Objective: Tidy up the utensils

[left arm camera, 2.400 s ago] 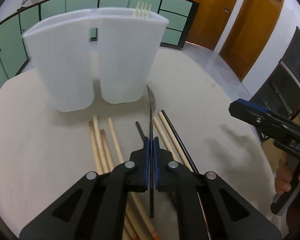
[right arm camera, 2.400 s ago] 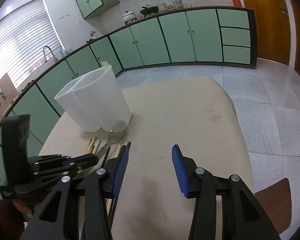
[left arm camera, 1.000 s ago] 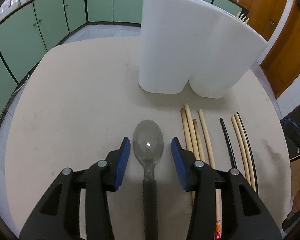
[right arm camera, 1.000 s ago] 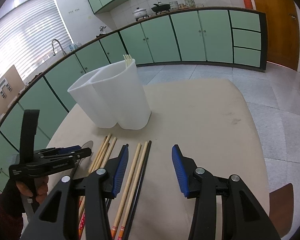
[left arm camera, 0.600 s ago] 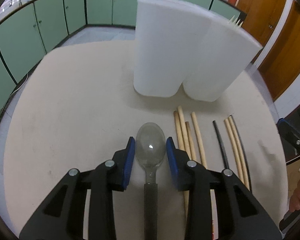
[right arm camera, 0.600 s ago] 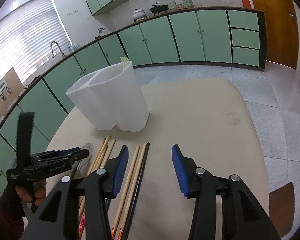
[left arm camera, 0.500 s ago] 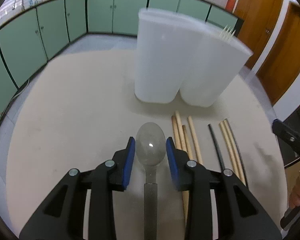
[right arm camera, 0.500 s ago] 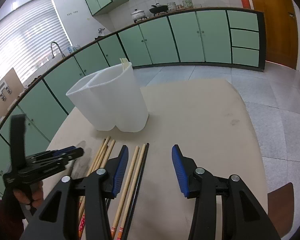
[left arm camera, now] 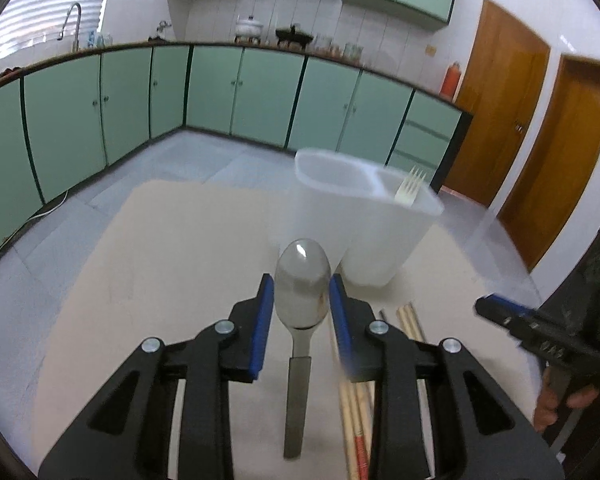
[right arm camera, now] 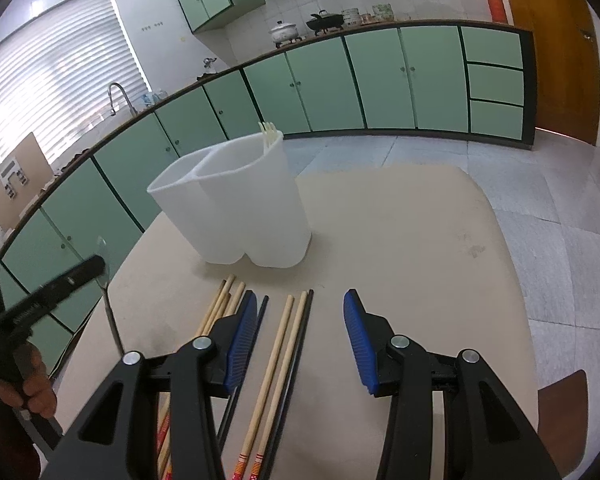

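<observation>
The left gripper (left arm camera: 302, 294) has the metal spoon (left arm camera: 302, 284) between its blue pads, which press the bowl's edges as the jaws are closing on it; the spoon hangs clear of the desk (left arm camera: 160, 264), handle trailing back under the gripper. In the right wrist view that handle (right arm camera: 110, 316) dangles steeply beside the desk's left edge. The right gripper (right arm camera: 300, 336) hovers with its jaws released and nothing gripped, above the chopsticks (right arm camera: 278, 364) lying in loose pairs near the desk's front edge.

The step in hand appears to be carrying the spoon to the white two-compartment holder (left arm camera: 360, 216), which stands toward the desk's far side with a pale fork (left arm camera: 410, 190) upright in its right compartment. To do it well, the grip on the rounded bowl looks slippery, so a firm squeeze and a slow lift seem wise. The handle should probably tip down first and enter a compartment without knocking the light holder.

The desk is a beige, rounded slab, faintly marked. Around it run green cabinets (right arm camera: 380, 80), a tiled floor, a sink under blinds and brown wooden doors (left arm camera: 500, 120).
</observation>
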`<state>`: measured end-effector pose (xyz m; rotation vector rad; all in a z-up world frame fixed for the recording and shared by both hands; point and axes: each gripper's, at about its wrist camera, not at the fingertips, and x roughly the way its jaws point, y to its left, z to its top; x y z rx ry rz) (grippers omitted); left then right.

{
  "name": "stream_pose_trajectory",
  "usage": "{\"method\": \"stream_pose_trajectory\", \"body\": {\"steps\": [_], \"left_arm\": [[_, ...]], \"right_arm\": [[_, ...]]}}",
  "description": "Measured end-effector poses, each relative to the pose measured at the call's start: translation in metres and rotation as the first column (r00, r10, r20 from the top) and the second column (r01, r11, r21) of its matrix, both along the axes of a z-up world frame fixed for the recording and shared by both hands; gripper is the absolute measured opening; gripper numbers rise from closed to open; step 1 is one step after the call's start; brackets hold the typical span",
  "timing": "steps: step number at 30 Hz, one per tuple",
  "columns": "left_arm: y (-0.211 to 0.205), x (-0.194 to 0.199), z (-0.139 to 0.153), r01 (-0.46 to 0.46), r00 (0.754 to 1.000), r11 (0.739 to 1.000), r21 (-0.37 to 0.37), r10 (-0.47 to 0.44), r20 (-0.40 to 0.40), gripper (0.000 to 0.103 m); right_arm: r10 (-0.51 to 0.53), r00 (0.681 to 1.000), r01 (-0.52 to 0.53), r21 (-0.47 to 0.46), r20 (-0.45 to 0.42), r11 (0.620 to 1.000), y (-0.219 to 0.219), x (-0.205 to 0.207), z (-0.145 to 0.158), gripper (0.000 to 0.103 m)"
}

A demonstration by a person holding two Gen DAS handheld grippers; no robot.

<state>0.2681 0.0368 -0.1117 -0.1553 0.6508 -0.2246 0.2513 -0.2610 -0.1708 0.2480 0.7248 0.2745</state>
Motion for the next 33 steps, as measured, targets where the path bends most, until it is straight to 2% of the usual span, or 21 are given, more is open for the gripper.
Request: {"method": "stream_pose_trajectory", "body": {"steps": [1, 6, 12, 13, 14, 16, 20, 22, 27, 31, 33], "left_arm": [[-0.001, -0.003, 0.001, 0.009, 1.000, 1.000, -0.005, -0.009, 0.010, 0.001], [-0.006, -0.001, -0.001, 0.021, 1.000, 1.000, -0.013, -0.021, 0.020, 0.000], [-0.009, 0.019, -0.024, 0.028, 0.992, 1.000, -0.002, -0.028, -0.123, 0.002], [-0.011, 0.024, -0.030, 0.025, 0.989, 1.000, 0.006, -0.024, -0.145, 0.006], [-0.012, 0.032, -0.037, 0.023, 0.985, 1.000, 0.011, -0.020, -0.171, 0.018], [-0.014, 0.042, -0.046, 0.016, 0.980, 1.000, 0.012, -0.013, -0.200, 0.032], [-0.017, 0.066, -0.063, 0.000, 0.971, 0.999, 0.047, 0.011, -0.240, 0.045], [-0.019, 0.078, -0.071, 0.006, 0.964, 0.999, 0.050, 0.007, -0.267, 0.049], [-0.019, 0.096, -0.089, 0.008, 0.948, 1.000, 0.023, 0.000, -0.319, 0.045], [-0.015, 0.100, -0.091, 0.012, 0.948, 1.000, -0.020, -0.018, -0.318, 0.023], [-0.014, 0.101, -0.092, 0.018, 0.948, 0.999, -0.035, -0.028, -0.318, 0.022]], "right_arm": [[0.002, 1.000, -0.002, 0.000, 0.005, 1.000, 0.000, 0.000, 0.002, 0.045], [0.008, 1.000, -0.008, -0.001, 0.024, 1.000, 0.004, 0.000, 0.008, 0.045], [0.009, 1.000, -0.009, -0.002, 0.014, 1.000, 0.006, -0.001, 0.003, 0.045], [0.009, 1.000, -0.009, -0.001, 0.012, 1.000, 0.005, -0.001, 0.002, 0.045], [0.009, 1.000, -0.009, 0.000, 0.010, 1.000, 0.005, -0.001, 0.001, 0.045], [0.009, 1.000, -0.009, -0.001, 0.004, 1.000, 0.004, 0.000, -0.001, 0.045], [0.004, 1.000, -0.004, -0.001, -0.001, 1.000, 0.001, 0.002, -0.004, 0.045], [0.000, 1.000, 0.000, 0.000, -0.005, 1.000, 0.000, 0.004, -0.006, 0.045], [-0.005, 1.000, 0.005, -0.001, -0.017, 1.000, -0.003, 0.007, -0.012, 0.045], [-0.010, 1.000, 0.010, -0.001, -0.027, 1.000, -0.004, 0.009, -0.016, 0.045], [-0.012, 0.999, 0.012, 0.000, -0.030, 1.000, -0.004, 0.010, -0.017, 0.045]]}}
